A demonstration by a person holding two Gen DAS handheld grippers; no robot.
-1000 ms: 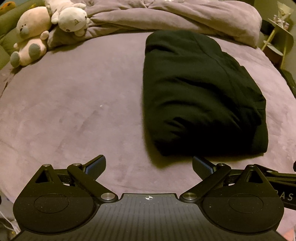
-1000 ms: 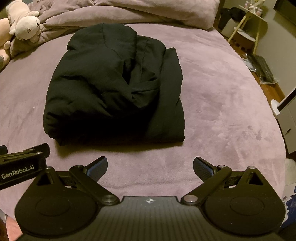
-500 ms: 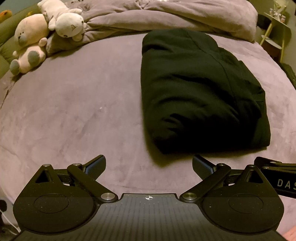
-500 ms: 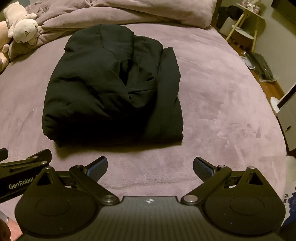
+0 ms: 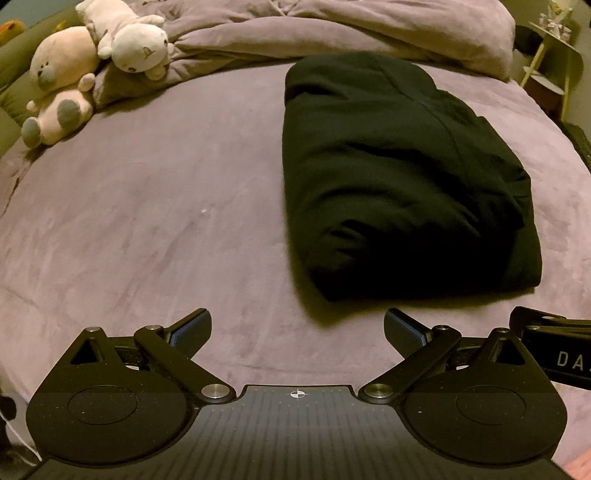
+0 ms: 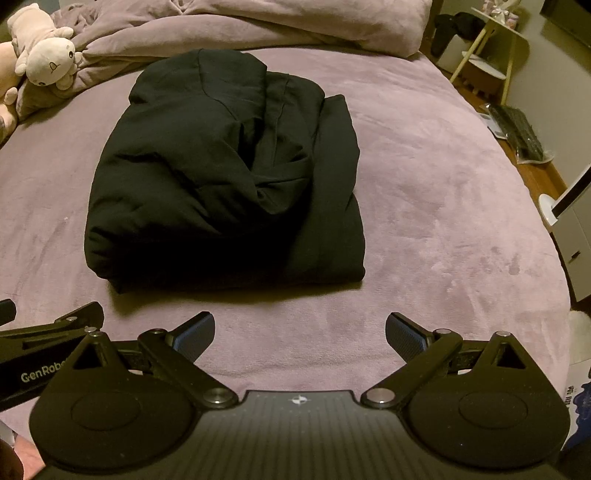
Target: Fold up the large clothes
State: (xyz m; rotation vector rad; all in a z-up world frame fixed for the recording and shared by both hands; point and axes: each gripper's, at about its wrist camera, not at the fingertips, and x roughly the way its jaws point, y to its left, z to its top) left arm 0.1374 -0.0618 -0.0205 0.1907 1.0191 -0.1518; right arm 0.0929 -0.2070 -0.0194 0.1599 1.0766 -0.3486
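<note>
A black garment (image 5: 399, 177) lies folded into a thick rectangular bundle on the mauve bed (image 5: 147, 221). It also shows in the right wrist view (image 6: 225, 177), ahead and left of centre. My left gripper (image 5: 297, 328) is open and empty, held above the bed just short of the bundle's near edge. My right gripper (image 6: 300, 330) is open and empty, also short of the near edge. Each gripper's body shows at the edge of the other's view.
A crumpled mauve duvet (image 5: 314, 26) lies across the head of the bed. Two plush toys (image 5: 62, 77) sit at the far left. A pale side table (image 6: 491, 48) and a keyboard (image 6: 517, 133) on the wooden floor are to the right of the bed.
Both grippers have drawn back slightly from the bundle and stayed open. The garment has not moved.
</note>
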